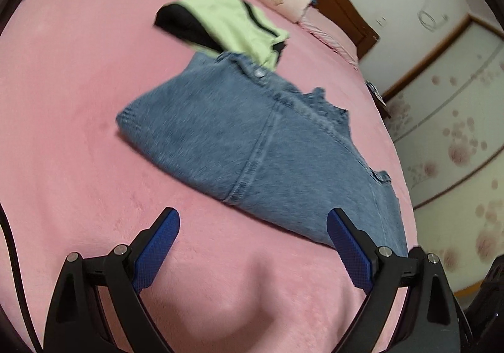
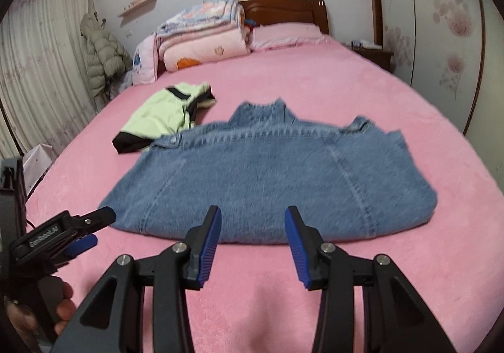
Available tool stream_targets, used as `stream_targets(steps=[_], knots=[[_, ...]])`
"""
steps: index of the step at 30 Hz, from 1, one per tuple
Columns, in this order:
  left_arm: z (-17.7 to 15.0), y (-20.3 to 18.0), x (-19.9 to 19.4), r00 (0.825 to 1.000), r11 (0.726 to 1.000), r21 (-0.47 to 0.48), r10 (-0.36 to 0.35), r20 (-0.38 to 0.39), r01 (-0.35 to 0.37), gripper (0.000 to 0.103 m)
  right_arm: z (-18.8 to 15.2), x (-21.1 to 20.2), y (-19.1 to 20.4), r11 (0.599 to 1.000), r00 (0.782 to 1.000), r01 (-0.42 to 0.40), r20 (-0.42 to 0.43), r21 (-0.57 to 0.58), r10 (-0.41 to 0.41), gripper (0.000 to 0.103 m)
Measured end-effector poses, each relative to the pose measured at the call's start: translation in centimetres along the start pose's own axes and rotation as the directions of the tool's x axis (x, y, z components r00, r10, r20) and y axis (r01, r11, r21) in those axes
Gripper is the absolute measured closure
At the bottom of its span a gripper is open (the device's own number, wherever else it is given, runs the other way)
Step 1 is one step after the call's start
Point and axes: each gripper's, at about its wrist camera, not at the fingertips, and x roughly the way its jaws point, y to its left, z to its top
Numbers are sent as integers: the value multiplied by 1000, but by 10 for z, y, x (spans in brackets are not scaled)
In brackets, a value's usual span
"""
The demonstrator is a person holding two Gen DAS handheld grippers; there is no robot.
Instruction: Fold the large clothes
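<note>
Presently both the left hand-held gripper (image 1: 253, 228) and right hand-held gripper (image 2: 252, 225) stand spread and empty just short of the folded denim jacket (image 2: 267, 176) on the pink bed (image 2: 362, 94), so a shallow pinch would likely lift only the top layer and spill the fold.

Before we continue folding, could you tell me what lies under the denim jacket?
Under the denim jacket only the pink bedspread shows, plus the green garment's edge; anything else is covered.
</note>
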Motion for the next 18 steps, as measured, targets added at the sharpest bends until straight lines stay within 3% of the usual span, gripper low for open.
stream_targets(steps=[7,18], knots=[[6,38,42,998,991,-119,-60,5,60,9,-9,31,-4,999,998,-15,-59,38,17,61],[41,31,83,994,993,-98,-63,89,72,9,-9,61,-8,998,996,-9,-90,55,14,61]])
